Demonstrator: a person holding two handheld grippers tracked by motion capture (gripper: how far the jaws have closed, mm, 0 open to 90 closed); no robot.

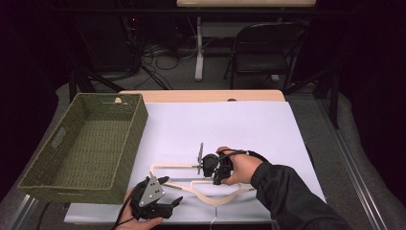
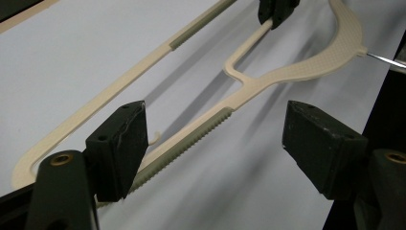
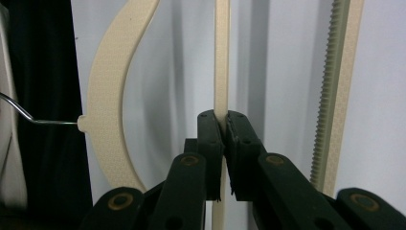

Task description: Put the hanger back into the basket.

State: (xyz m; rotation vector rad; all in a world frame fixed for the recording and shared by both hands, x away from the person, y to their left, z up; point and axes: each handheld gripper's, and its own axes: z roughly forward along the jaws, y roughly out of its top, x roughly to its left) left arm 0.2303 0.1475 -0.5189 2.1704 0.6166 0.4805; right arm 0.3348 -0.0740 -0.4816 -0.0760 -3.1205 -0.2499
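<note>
A cream plastic hanger [image 1: 172,166] with a metal hook [image 3: 28,117] lies flat on the white table cover near the front edge. My right gripper [image 1: 217,179] is shut on the hanger's thin inner bar [image 3: 221,57], its pads pressed together around it [image 3: 224,120]. My left gripper [image 1: 173,190] hovers low at the front left, by the hanger's left end. Its jaws stand wide open [image 2: 215,115], with the ribbed lower arm of the hanger [image 2: 191,139] running between them and touching neither pad. The right gripper's jaw tips [image 2: 276,12] appear at the top of the left gripper view.
A green woven basket [image 1: 131,143] stands empty at the table's left side, close to the left hand. The white cover [image 1: 230,124] stretches behind the hanger to the wooden far edge. A black chair [image 1: 263,52] and cables are on the floor beyond.
</note>
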